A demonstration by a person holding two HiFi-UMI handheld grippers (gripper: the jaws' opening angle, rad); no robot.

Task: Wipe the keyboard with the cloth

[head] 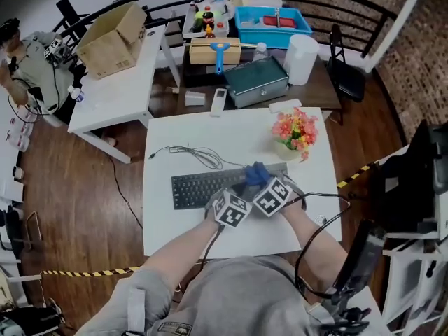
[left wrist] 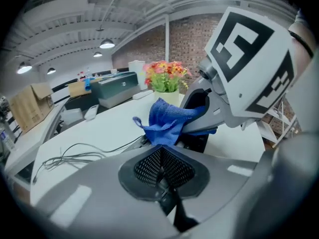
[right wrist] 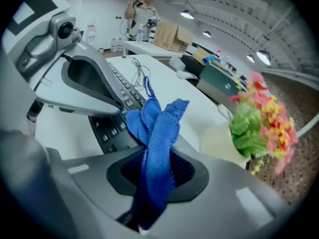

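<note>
White worktop is carrying everything that matters, with cluttered tables standing beyond its far edge. At the heart of it, the blue cloth is hanging bunched over the right end of the black keyboard, which is lying across the middle of the worktop, nearer the front edge. The right tool is pinching that cloth tightly, its jaws nearly together with the fabric sticking out past them. The left tool is hovering just beside it over the keys, its jaws closed on nothing. A thin cable is trailing behind the keyboard toward the far left, and a pot of flowers is standing by the right edge.

The wiping step looks to be under way at the keyboard's right end. The next move is probably calling for the cloth to be pressed onto the keys and drawn leftward along the rows, keeping clear of the flowers.
</note>
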